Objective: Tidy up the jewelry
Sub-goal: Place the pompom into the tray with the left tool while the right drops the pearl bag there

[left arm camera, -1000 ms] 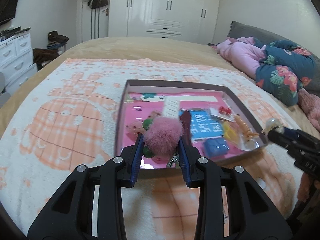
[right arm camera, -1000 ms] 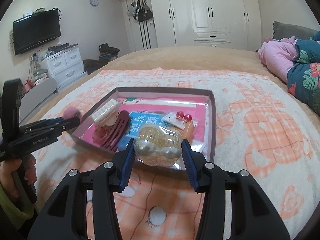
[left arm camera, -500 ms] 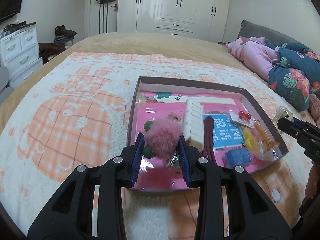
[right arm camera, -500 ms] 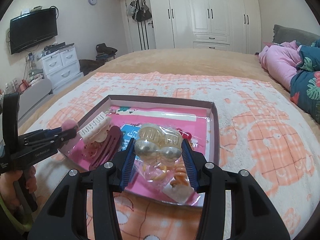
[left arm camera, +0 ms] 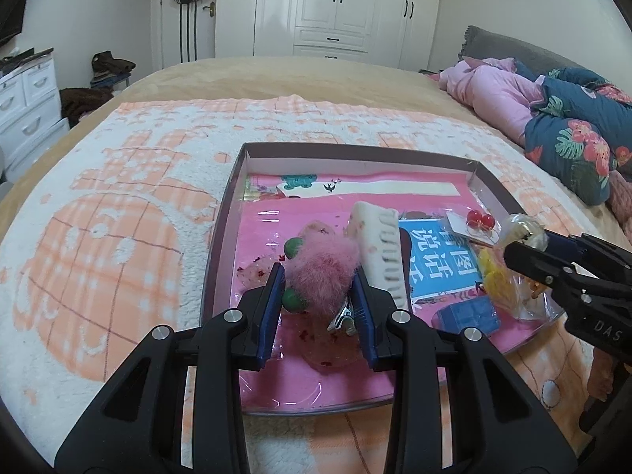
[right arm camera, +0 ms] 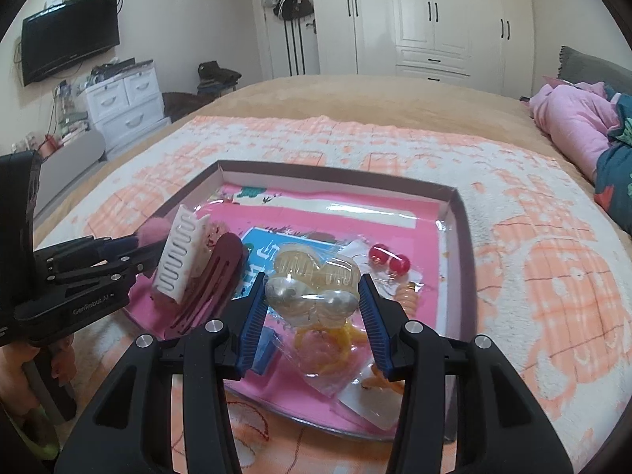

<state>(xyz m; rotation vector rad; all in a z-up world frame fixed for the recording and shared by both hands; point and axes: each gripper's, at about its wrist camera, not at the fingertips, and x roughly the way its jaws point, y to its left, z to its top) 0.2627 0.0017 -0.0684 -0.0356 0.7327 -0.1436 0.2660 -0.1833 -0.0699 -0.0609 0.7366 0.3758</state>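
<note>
A shallow brown-walled box (left arm camera: 355, 149) (right arm camera: 460, 213) with a pink lining lies on the bed. My left gripper (left arm camera: 319, 278) is shut on a fluffy pink pom-pom hair clip (left arm camera: 322, 268) with green beads, held over the box's near left part. My right gripper (right arm camera: 312, 290) is shut on a clear pearl claw clip (right arm camera: 312, 290) above the box's near middle. From the left wrist view the right gripper (left arm camera: 525, 237) enters at the right. Inside the box lie a white claw clip (right arm camera: 179, 254), a maroon clip (right arm camera: 213, 276), red ball earrings (right arm camera: 389, 260), a blue card (left arm camera: 438, 260).
The box rests on a white and orange blanket (left arm camera: 98, 237). Pink and floral bedding (left arm camera: 553, 118) is piled at the right. A white dresser (right arm camera: 122, 98) and a wall television (right arm camera: 69, 53) stand at the left, wardrobes (right arm camera: 434, 15) behind. A hand (right arm camera: 23, 371) holds the left gripper's handle.
Both grippers have moved forward over the box, still holding their clips. The box now fills more of each view.
</note>
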